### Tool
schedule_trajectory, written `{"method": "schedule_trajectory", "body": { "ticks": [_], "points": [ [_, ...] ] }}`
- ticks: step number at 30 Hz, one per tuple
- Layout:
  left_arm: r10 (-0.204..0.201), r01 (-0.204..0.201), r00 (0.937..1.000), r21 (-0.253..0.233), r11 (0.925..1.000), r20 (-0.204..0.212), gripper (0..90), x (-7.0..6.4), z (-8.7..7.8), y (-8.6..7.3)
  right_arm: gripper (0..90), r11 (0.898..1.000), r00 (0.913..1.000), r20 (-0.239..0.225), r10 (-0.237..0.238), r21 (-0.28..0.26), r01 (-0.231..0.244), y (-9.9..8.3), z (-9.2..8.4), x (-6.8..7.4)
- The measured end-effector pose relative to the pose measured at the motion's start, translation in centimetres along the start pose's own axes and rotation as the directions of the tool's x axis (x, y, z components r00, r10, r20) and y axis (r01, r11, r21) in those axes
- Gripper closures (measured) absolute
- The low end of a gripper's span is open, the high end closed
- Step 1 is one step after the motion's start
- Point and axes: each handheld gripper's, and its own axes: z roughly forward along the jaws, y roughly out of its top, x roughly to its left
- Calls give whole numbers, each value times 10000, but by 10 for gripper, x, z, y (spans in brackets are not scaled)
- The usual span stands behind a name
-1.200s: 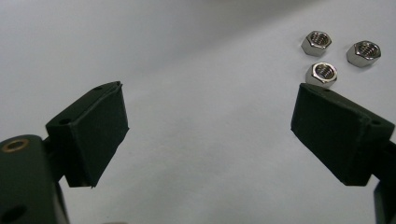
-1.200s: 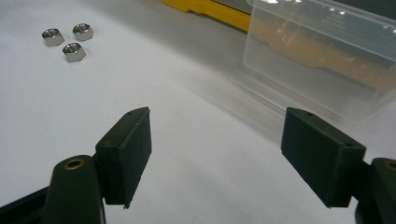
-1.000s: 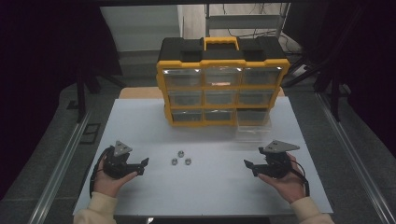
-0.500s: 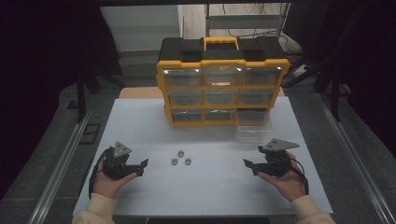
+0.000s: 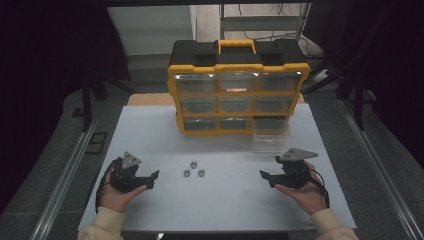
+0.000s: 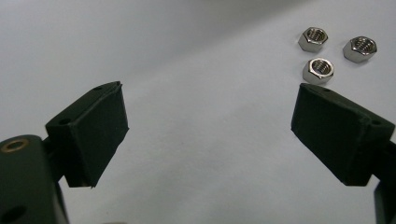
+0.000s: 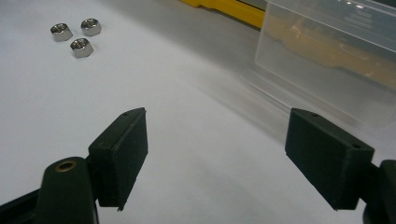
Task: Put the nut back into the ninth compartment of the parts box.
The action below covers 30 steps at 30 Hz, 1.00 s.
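Note:
Three steel hex nuts lie close together on the white table, between my two grippers. My left gripper rests at the left, open and empty, pointing right toward the nuts. At the right my right gripper is open too, with nothing between its pads, pointing left; the nuts lie well beyond it. A clear plastic drawer stands pulled out on the table in front of the yellow and black organiser box; the drawer shows just beyond the right jaws.
The organiser box stands upright at the table's back with three rows of clear drawers; its bottom right slot is open. Metal rails run along both sides of the table, and a shelf frame stands behind.

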Motion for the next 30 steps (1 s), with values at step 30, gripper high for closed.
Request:
{"method": "schedule_trajectory", "body": {
  "ticks": [30],
  "points": [
    [84, -84, 9999, 87, 9999, 62, 112, 0, 3, 2, 221, 9983, 9974, -468, -552, 154, 559, 17, 20, 8]
  ]
}}
